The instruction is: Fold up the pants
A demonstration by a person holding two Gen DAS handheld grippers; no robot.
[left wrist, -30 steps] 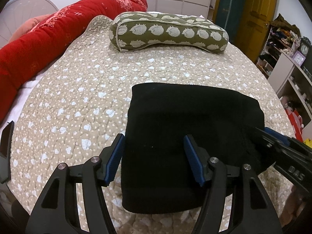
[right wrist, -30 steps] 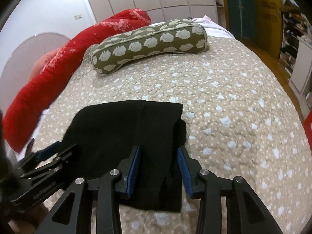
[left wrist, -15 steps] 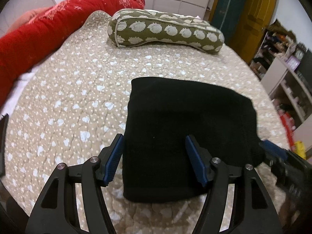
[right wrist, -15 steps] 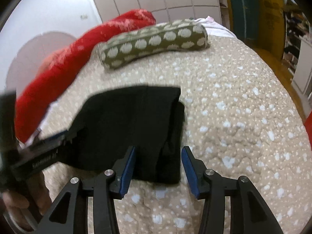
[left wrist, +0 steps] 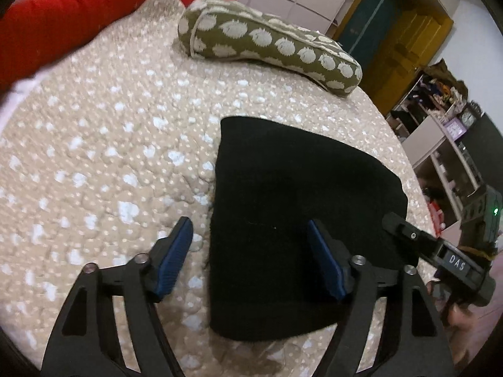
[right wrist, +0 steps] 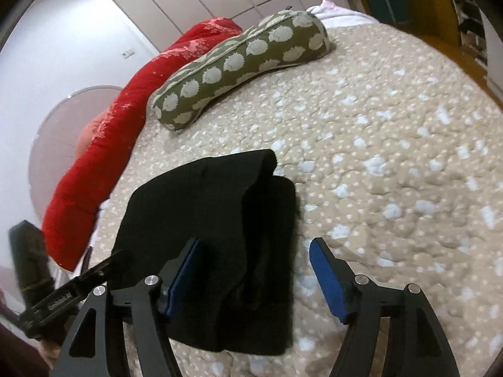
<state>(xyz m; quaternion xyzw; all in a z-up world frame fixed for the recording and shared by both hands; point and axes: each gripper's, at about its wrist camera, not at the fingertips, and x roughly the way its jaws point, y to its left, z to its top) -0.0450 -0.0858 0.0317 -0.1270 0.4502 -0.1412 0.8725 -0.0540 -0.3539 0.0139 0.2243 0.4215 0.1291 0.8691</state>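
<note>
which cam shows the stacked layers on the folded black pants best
The right wrist view: the folded black pants show their stepped, layered right edge between the open right gripper. The left wrist view shows the pants only as one flat dark block, layers indistinct.

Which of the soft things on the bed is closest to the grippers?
The folded black pants, right before both open grippers; the olive spotted pillow and red blanket lie farther back.

the black knit fabric pants (left wrist: 292, 216) lie folded into a compact, thick rectangular bundle, flat on the beige spotted quilted bedspread (left wrist: 103, 163), stacked layers showing along one edge (right wrist: 267, 207).
</note>
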